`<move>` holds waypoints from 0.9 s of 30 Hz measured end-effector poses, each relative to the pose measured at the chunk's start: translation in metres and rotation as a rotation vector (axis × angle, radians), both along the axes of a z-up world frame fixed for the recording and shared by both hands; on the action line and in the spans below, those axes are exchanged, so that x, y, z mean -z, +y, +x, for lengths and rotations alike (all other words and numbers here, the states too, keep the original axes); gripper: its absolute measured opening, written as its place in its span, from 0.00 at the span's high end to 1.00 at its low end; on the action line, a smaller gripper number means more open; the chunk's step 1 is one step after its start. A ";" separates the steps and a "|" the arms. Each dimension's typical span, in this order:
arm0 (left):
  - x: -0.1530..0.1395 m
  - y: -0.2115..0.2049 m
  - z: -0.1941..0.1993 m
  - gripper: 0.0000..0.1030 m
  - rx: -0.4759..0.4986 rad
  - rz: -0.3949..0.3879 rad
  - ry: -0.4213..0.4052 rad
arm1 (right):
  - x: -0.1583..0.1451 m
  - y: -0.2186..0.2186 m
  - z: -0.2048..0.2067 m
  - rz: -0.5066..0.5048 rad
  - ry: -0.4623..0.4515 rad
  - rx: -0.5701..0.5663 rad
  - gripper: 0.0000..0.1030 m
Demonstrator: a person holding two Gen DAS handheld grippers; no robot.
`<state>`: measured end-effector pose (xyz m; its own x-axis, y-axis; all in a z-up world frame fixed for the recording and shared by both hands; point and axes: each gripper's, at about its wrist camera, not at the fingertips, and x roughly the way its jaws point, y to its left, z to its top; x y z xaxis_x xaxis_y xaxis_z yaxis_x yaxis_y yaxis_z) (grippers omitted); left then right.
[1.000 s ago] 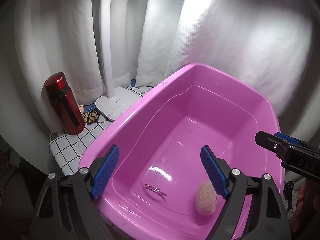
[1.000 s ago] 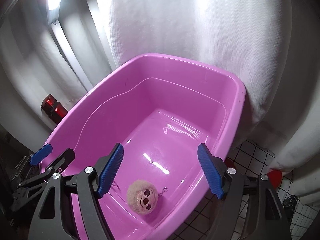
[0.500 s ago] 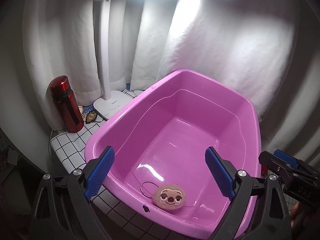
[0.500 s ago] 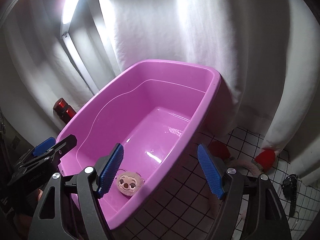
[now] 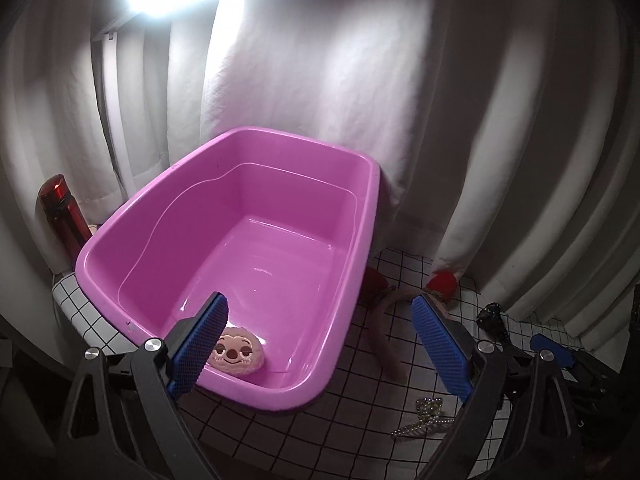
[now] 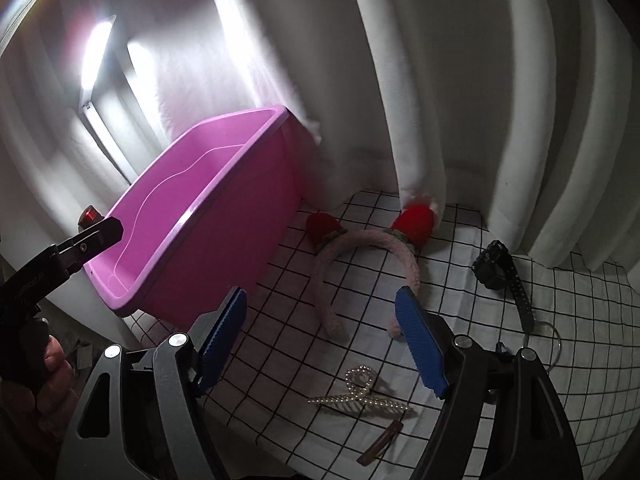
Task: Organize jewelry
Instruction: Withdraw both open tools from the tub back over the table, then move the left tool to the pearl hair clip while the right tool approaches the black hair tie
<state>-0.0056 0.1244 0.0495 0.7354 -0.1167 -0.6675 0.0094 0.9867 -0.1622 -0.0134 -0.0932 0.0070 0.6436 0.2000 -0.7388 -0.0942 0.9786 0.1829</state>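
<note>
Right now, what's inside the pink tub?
In the pink tub, only a fuzzy face charm shows, lying at the near wall. The left gripper's finger covers the floor beside it, so anything there is hidden. The rest of the floor is bare.

One pink tub (image 5: 168, 240) stands on the checked cloth (image 6: 500, 360), and one plush face charm (image 5: 236, 354) lies in it. Outside it lie one fuzzy headband (image 6: 360, 240) with two red ears, one pearl hair claw (image 6: 360, 394), one brown hair clip (image 6: 380, 442), one black watch (image 6: 500, 272) and one red bottle (image 5: 62, 212).
</note>
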 end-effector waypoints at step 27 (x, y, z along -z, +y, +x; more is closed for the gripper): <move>0.120 -0.121 -0.022 0.10 0.215 0.081 0.272 | 0.085 -0.192 -0.101 0.038 0.167 0.379 0.29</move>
<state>-0.0273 0.0030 -0.0706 0.4942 -0.1881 -0.8488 0.1851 0.9767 -0.1086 -0.1140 -0.2853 -0.0781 0.5489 0.0008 -0.8359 0.3054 0.9307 0.2015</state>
